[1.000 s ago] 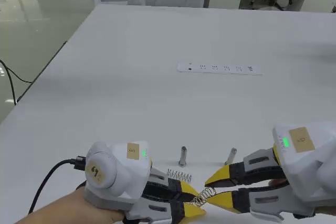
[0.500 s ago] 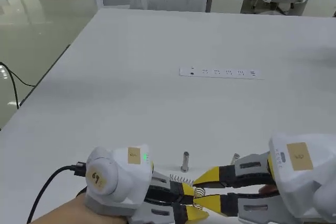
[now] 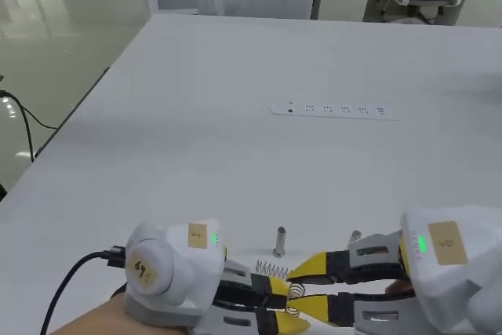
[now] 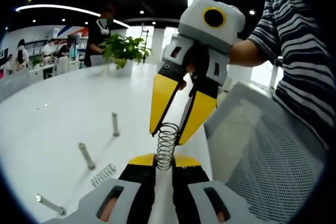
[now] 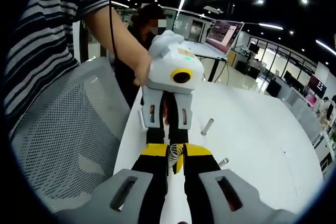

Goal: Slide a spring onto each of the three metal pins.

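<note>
So far, one spring (image 4: 166, 148) is clamped off the counter (image 4: 58, 108) between the closed left tool (image 4: 164, 160) and right tool (image 4: 168, 134); another spring (image 4: 103, 175) is left lying beside the three pins (image 4: 115, 124), all seen bare, so nothing is judged done.

1. The left gripper (image 3: 286, 301) has a round white body, a yellow sticker (image 3: 197, 235), a green light (image 3: 213, 235) and a black cable (image 3: 69, 272).
2. The right gripper (image 3: 295, 289) is white with yellow fingers (image 3: 315, 266).
3. The sleeve (image 4: 294, 40) is striped.
</note>
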Demonstrator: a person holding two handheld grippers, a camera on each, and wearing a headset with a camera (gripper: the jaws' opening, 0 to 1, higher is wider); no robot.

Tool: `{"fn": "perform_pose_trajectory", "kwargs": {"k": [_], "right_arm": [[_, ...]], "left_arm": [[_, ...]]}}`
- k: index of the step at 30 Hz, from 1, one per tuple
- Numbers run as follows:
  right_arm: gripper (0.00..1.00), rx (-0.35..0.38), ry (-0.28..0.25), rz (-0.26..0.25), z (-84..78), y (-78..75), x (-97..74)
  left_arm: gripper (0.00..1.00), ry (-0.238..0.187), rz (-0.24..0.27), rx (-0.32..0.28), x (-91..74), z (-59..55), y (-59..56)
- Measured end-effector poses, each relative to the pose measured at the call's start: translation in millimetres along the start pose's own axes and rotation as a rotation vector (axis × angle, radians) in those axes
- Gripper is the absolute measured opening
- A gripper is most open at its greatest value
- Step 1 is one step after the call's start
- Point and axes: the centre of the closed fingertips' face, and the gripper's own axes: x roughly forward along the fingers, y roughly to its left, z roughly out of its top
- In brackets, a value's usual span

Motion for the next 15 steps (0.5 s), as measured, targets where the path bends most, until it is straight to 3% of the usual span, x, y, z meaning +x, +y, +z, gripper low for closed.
{"fn": "perform_pose_trajectory", "kwargs": {"k": [15], "right_arm": [[0.07, 0.004, 0.005, 0.001, -4.9, -0.8, 0.6]], "left_arm": [[0.12, -0.032, 0.023, -0.053, -4.5, 1.0, -0.2]]}}
